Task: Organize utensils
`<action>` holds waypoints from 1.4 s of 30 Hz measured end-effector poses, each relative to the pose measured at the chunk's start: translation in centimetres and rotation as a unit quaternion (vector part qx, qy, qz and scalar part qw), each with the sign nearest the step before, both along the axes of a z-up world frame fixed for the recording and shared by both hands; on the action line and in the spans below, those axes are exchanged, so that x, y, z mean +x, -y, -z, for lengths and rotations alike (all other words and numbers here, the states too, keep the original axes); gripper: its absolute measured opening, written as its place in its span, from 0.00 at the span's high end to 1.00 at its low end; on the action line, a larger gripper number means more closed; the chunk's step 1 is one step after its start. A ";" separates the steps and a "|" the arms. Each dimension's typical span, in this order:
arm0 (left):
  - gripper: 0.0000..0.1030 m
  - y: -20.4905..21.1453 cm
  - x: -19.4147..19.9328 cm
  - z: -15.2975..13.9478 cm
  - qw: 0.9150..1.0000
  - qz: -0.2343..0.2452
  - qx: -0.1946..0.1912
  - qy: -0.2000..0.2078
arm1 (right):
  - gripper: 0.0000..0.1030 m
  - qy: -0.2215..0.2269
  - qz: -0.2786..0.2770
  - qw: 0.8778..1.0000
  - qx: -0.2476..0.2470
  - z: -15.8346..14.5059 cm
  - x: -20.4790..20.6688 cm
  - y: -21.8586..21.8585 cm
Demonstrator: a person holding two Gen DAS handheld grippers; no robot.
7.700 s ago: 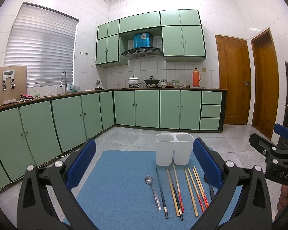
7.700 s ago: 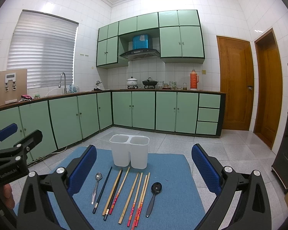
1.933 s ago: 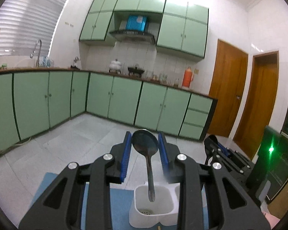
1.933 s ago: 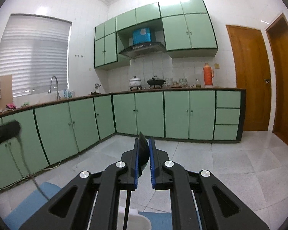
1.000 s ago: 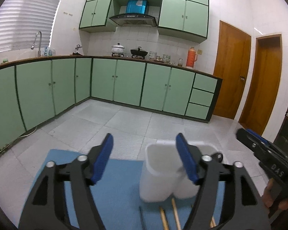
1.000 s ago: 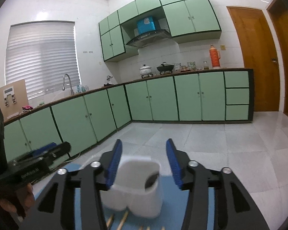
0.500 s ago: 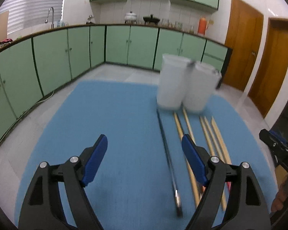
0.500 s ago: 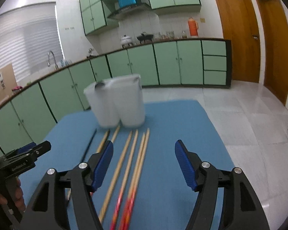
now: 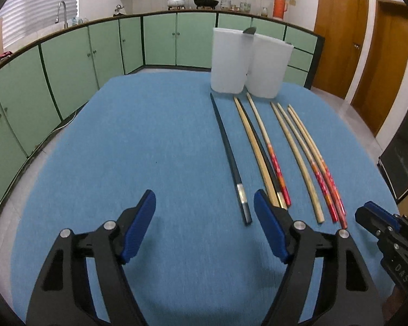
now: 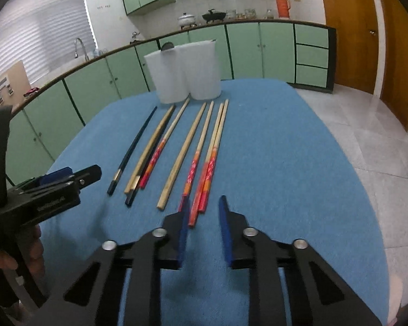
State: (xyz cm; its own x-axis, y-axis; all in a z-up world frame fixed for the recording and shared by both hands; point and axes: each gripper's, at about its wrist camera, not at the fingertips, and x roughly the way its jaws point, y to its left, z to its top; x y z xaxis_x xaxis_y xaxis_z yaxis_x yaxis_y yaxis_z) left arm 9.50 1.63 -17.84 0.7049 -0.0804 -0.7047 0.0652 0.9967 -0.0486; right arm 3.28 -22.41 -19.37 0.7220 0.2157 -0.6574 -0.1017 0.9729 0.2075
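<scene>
Both grippers, left gripper spread wide and right gripper narrowly parted, are held empty near the chopsticks before the white holder.

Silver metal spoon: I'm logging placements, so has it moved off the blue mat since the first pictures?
Yes. It left the blue mat and now stands in the white plastic holder, its silver metal spoon bowl poking above the rim.

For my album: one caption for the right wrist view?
Right gripper open above red-ended chopsticks, white holder beyond.
</scene>
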 end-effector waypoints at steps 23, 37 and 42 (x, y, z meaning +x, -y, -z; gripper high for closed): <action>0.30 1.1 0.0 1.2 0.999 0.006 -0.005 -0.033 | 0.92 -0.033 0.015 0.999 0.004 1.5 1.3 0.9; 0.36 2.3 0.8 1.6 0.999 0.011 -0.007 -0.049 | 0.95 -0.040 0.026 0.999 -0.015 1.6 2.1 0.6; 0.40 2.4 0.8 1.5 0.999 0.009 -0.012 -0.049 | 0.95 -0.045 0.042 0.998 -0.013 1.5 2.2 1.4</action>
